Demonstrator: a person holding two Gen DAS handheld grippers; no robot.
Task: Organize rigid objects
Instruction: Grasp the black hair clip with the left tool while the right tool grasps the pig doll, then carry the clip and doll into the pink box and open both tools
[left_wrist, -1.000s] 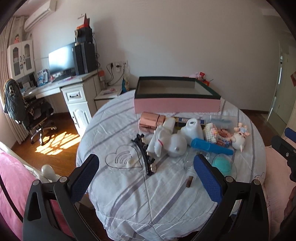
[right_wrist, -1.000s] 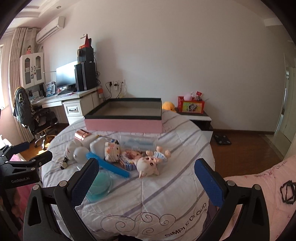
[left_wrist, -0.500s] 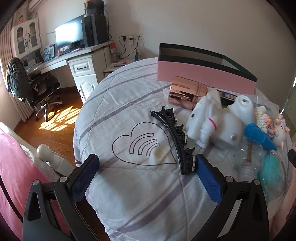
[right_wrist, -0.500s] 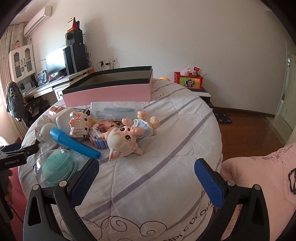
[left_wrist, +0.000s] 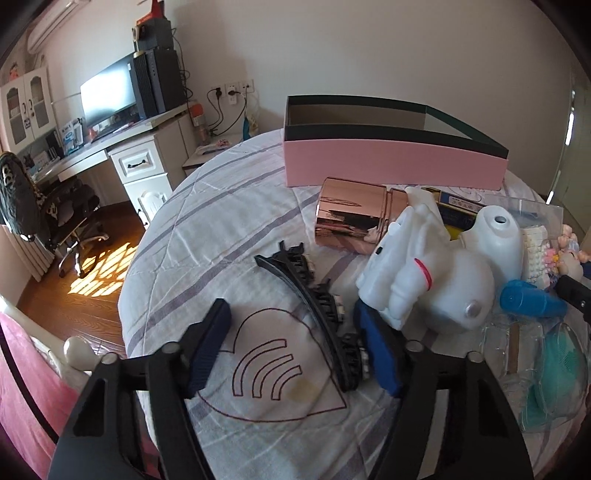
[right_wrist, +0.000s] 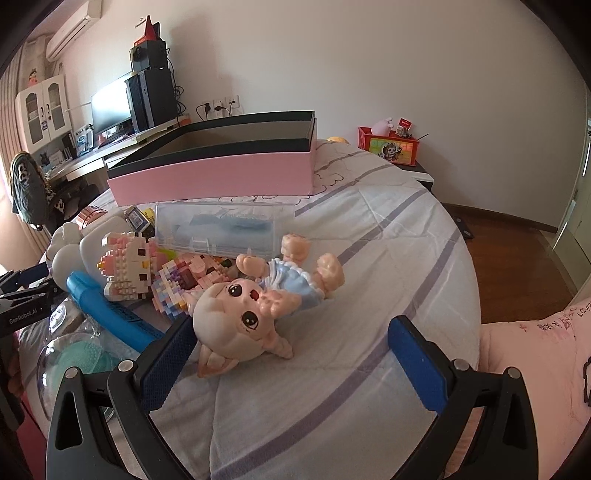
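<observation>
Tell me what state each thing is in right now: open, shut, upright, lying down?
Left tool: open, around the black hair clip.
Right tool: open, beside the doll's head.
Black hair clip: lying flat, not gripped.
Pink box: open, lidless.
Doll: lying on its back.
Rose-gold canister: lying on its side.

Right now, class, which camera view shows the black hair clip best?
The left wrist view: the black hair clip lies whole between the open left hand-held gripper fingers. In the right wrist view it cannot be made out.
</observation>
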